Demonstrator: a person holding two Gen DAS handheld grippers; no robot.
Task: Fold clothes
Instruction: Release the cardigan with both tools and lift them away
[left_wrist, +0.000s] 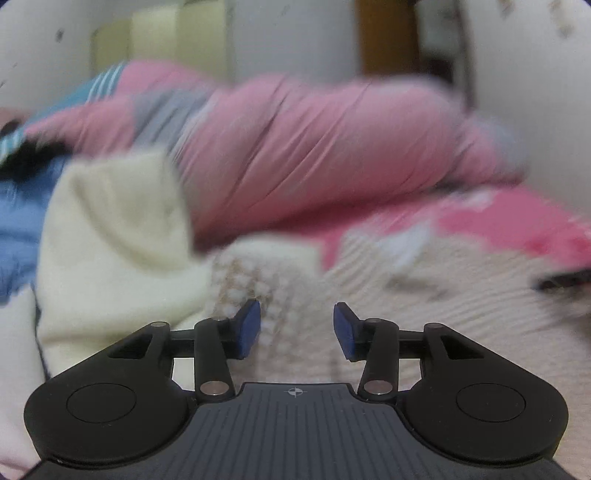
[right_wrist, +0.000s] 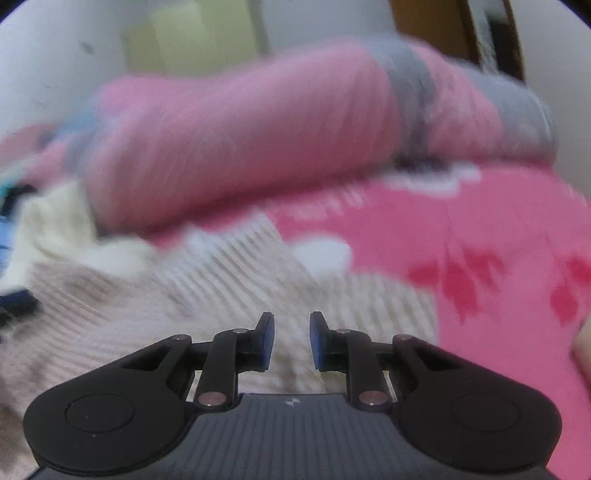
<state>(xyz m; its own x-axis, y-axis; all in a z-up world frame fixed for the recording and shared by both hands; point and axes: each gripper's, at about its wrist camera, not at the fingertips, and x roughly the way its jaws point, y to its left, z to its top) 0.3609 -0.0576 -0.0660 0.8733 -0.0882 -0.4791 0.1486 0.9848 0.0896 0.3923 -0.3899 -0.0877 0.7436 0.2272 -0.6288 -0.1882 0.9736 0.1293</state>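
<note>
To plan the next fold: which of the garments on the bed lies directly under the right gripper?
The ribbed beige knit sweater lies under the right gripper. The cream fleece garment lies farther left, by the pink quilt.

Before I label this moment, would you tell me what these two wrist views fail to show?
- Left wrist: the cream garment runs under the left gripper and off the left edge; its type is unclear.
- Right wrist: motion blur smears the ribbed knit; its outline is lost.
- Both: the pink quilt is blurred.

i can read no text, label, brand or number anywhere; both views are blurred.
</note>
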